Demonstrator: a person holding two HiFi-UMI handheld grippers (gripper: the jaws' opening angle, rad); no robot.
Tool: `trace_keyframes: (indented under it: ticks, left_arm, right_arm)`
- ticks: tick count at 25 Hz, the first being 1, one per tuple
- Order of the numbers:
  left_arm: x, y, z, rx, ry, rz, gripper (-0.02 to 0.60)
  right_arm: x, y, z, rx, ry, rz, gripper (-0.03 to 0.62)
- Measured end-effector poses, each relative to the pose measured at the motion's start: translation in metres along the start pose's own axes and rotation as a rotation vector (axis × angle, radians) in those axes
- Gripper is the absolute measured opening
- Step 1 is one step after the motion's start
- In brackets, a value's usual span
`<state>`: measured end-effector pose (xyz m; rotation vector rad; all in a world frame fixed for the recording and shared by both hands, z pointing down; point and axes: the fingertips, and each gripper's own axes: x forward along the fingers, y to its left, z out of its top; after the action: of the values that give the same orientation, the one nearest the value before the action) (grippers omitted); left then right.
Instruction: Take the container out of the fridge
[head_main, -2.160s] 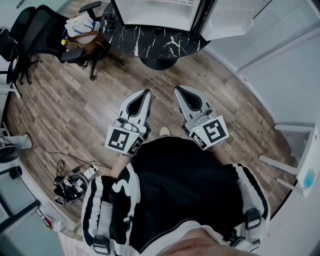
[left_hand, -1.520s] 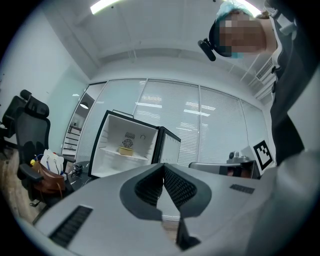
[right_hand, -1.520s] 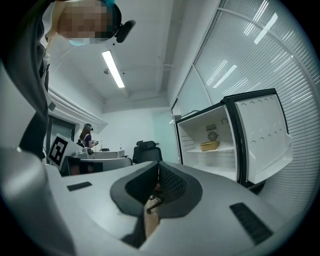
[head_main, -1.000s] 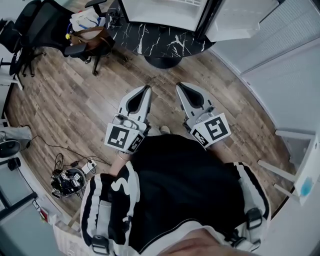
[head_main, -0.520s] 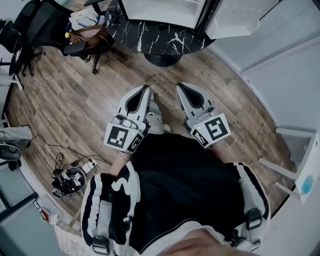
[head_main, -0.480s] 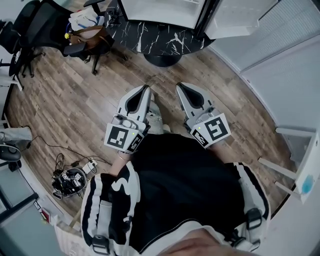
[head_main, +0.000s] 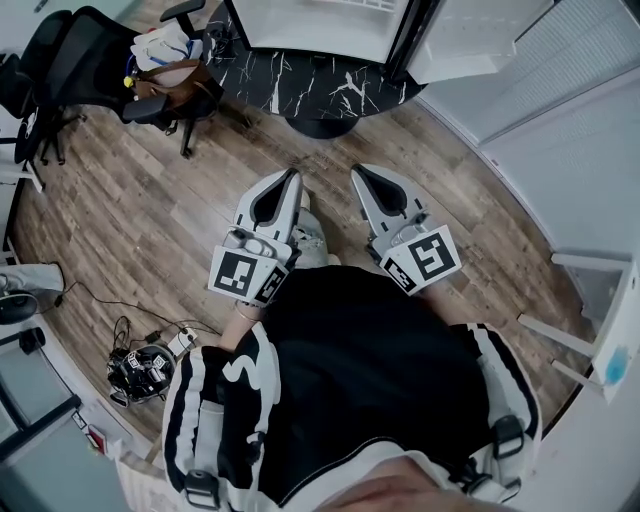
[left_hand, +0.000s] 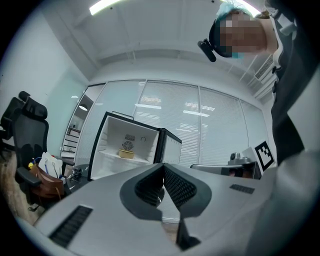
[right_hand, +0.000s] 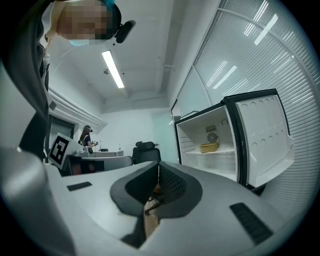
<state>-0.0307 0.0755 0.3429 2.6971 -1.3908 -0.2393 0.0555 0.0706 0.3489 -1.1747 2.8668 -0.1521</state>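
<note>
We hold left gripper (head_main: 292, 182) and right gripper (head_main: 356, 173) side by side, jaws closed and empty, with one open fridge (right_hand: 262, 135) and one container (right_hand: 209, 147) ahead.

Black office chair (head_main: 70, 50), brown bag (head_main: 168, 76)

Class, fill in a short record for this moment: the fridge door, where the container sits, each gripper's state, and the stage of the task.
fridge door: open
container: yellow, on a shelf inside the fridge, untouched
left gripper: shut, nothing between its jaws, well short of the fridge
right gripper: shut, nothing between its jaws, well short of the fridge
stage: container not yet taken out
</note>
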Motion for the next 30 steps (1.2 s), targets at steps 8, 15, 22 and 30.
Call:
trace_keyframes:
  ticks: [8, 15, 22, 30]
  left_arm:
    - [0.024, 0.019, 0.004, 0.001, -0.004, -0.017, 0.009]
    - [0.045, 0.038, 0.007, 0.003, -0.011, -0.027, 0.009]
    - [0.066, 0.055, 0.006, -0.001, -0.006, -0.039, 0.009]
    - [0.086, 0.076, 0.006, -0.013, 0.0, -0.059, 0.009]
  right_arm:
    - [0.021, -0.019, 0.004, -0.004, -0.005, -0.02, 0.012]
    - [0.043, -0.036, 0.008, -0.012, -0.008, -0.028, 0.012]
    - [0.061, -0.052, 0.007, -0.008, -0.002, -0.044, 0.012]
    - [0.085, -0.067, 0.007, -0.008, 0.008, -0.06, 0.012]
